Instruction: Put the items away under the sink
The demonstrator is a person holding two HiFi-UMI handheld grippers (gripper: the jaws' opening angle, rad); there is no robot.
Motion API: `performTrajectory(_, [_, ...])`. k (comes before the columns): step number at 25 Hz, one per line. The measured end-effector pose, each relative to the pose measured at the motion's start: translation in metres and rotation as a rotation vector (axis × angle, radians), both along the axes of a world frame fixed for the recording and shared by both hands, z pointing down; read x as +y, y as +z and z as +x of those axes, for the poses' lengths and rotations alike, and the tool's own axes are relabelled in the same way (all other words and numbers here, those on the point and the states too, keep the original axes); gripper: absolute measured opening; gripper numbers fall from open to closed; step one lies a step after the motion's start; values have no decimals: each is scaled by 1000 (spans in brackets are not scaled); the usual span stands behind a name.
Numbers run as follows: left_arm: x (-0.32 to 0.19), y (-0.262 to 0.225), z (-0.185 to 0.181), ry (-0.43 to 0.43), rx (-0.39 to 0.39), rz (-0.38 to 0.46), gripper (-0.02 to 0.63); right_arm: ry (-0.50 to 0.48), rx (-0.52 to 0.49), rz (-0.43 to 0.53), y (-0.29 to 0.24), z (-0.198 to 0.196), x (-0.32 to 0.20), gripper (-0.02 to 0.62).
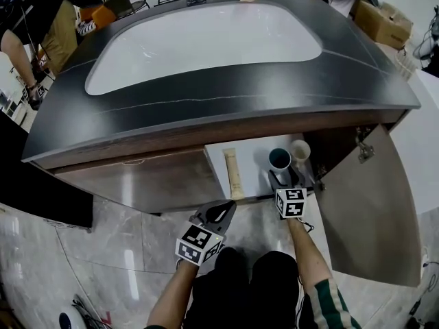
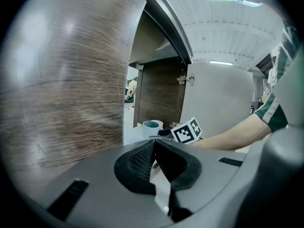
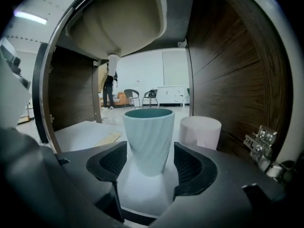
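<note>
**Right gripper (image 1: 285, 178) straddling the teal cup (image 1: 279, 158) inside the under-sink cabinet**
The right gripper (image 3: 149, 163) is reaching into the open cabinet with its jaws spread wide. The teal cup (image 3: 148, 137) is standing upright between them on the white cabinet floor (image 1: 252, 157), with a gap showing on each side. A cream cup (image 3: 200, 132) is standing just beside it, toward the open door (image 1: 370, 211). A flat beige packet (image 1: 233, 173) is lying to the left. The left gripper (image 2: 153, 151) is hovering outside the cabinet, jaws pressed together, gripping nothing.

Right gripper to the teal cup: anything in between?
Nothing visible. The right gripper has its jaws open on either side of the upright teal cup. The white cup stands beside it to the right, outside the jaws.
</note>
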State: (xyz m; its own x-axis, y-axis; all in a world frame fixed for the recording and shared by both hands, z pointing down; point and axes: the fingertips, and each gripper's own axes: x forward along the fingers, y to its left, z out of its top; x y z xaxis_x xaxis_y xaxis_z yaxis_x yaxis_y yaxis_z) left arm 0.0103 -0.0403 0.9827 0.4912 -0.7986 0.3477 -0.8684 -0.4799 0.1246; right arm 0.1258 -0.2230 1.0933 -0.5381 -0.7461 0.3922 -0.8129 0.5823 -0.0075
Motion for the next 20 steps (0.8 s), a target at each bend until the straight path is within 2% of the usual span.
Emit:
performTrajectory(9, [-2,-6,5,11,5,26,11,-3,-100,44,-28,17,35,302])
performTrajectory(12, [0,-9,11,22,13,35,11,-16,-95,69,-49,21,54,301])
performTrajectory(13, [0,-11,13,27,15,39,11,-13,-87,81,-55,23,59,282])
performTrajectory(14, [0,-13,16,31,16,43,11,-11,-82,92,-59,26,63,76])
performTrajectory(15, [-1,-15,18,34,17,48,11,-17,-84,94,-62,28,66,43])
performTrajectory(20, [-3,-22,28,47,24,65,11,-79,-112,77,-71,26,83,41])
